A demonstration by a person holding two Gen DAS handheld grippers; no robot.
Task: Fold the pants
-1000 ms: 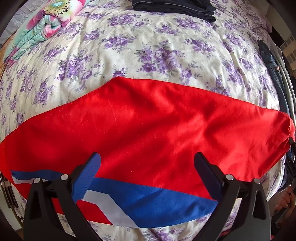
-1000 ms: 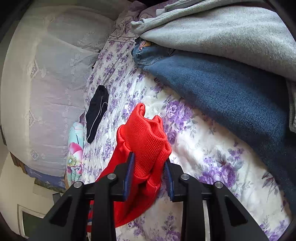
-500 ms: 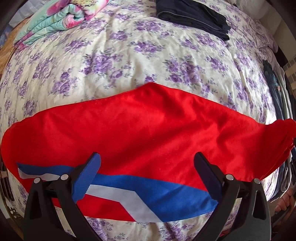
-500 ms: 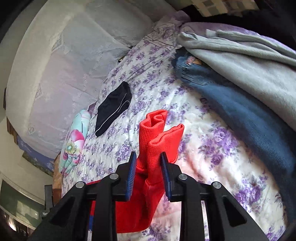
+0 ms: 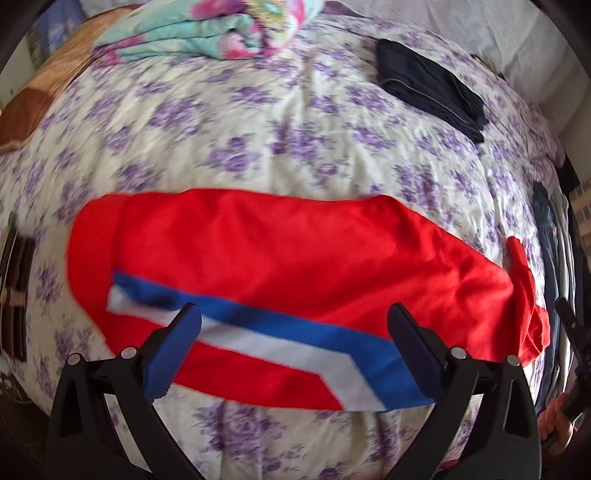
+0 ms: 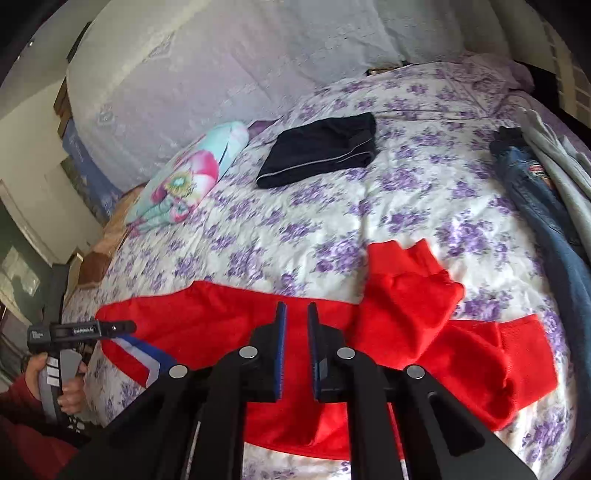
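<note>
Red pants (image 5: 280, 258) with a blue and white stripe (image 5: 280, 336) lie stretched across the flowered bed. Their ribbed cuffs (image 6: 406, 291) lie rumpled and folded back at the right end (image 5: 524, 295). My left gripper (image 5: 295, 332) hovers wide open above the striped edge, touching nothing; the right wrist view shows it in a hand at the far left (image 6: 81, 328). My right gripper (image 6: 296, 325) hangs above the middle of the pants (image 6: 229, 314). Its jaws are closing to a narrow gap with nothing between them.
A folded dark garment (image 5: 432, 92) (image 6: 321, 151) and a rolled flowery blanket (image 5: 207, 33) (image 6: 184, 177) lie farther back on the bed. Jeans (image 6: 546, 206) and grey clothing (image 6: 557, 147) are piled along the right side. The bed (image 5: 295, 147) ends just below the pants.
The right gripper has let go of the red cuffs, risen and pulled back, its jaws narrowing. The cuffs now lie on the bed. The left gripper has drawn back and up.
</note>
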